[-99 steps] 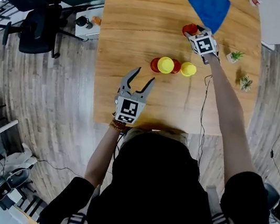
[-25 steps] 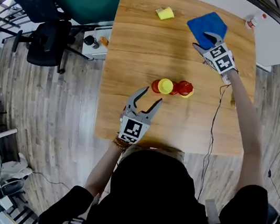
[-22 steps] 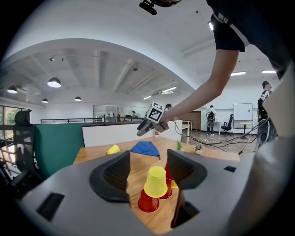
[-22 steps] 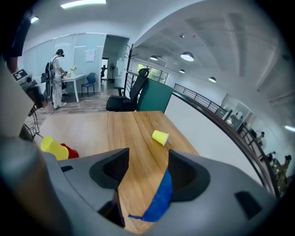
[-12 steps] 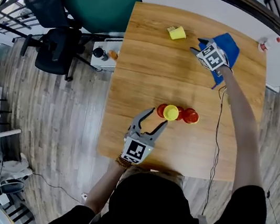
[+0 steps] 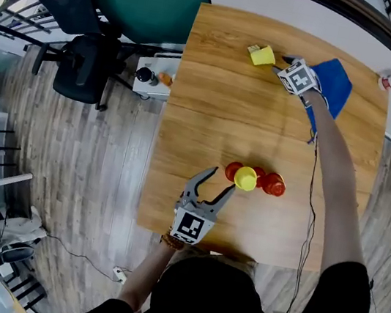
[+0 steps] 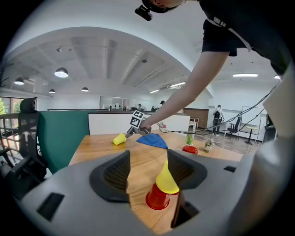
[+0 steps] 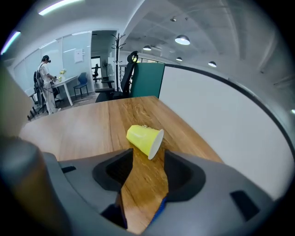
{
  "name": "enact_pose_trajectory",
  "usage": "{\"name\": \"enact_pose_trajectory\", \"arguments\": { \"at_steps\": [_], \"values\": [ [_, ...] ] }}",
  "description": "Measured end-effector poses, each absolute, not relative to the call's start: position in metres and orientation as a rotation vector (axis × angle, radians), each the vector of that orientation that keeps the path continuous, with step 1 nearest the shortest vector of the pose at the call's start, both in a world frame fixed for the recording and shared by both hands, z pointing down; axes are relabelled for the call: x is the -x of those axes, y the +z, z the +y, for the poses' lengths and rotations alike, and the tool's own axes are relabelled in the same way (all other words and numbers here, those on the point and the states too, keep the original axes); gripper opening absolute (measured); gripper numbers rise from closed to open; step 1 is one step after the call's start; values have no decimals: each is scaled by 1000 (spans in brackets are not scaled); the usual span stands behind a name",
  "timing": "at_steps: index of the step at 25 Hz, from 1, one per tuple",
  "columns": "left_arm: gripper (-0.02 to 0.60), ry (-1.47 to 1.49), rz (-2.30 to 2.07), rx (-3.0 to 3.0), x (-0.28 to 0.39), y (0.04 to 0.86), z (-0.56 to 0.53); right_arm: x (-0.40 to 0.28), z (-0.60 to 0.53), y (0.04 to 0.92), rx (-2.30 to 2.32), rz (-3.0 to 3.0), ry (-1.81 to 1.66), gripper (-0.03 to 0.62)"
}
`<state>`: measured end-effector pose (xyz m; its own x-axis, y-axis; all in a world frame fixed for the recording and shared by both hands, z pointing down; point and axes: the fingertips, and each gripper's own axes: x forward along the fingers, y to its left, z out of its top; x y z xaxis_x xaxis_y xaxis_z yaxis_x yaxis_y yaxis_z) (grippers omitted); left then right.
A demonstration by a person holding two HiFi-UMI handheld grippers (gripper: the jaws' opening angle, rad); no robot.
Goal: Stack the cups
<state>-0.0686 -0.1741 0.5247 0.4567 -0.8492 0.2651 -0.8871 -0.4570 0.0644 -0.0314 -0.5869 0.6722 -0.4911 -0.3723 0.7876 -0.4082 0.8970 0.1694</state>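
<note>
A yellow cup lies on its side near the table's far edge. In the right gripper view this yellow cup is just beyond my right gripper. Its jaws have just been closing, are still open, and hold nothing. In the head view the right gripper is beside the cup. Mid-table stands a cluster: a red cup, a yellow cup and another red cup. My left gripper is open just short of them. Its own view shows the red cup and yellow cup ahead of the left gripper.
A blue cloth lies under my right forearm, by the far right of the wooden table. Office chairs and a green partition stand off the table's left side. Small potted plants sit on the right of the table.
My right gripper has moved left off the blue cloth to the lying yellow cup and sunk toward the table. The left gripper has crept closer to the cup cluster.
</note>
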Motion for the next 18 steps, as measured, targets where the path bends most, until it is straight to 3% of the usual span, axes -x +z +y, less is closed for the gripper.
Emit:
{"name": "enact_pose_trajectory", "arguments": {
  "at_steps": [8,14,18],
  "values": [
    [273,300,-1549,-2474,87,535,-187,50,-599,686,-595,-2120,107,196],
    [273,290,-1546,-2483,87,535,-191,49,-589,684,-621,-2092,83,72],
    [273,278,-1536,-2508,82,532,-189,43,-572,676,-629,-2094,85,26]
  ]
}}
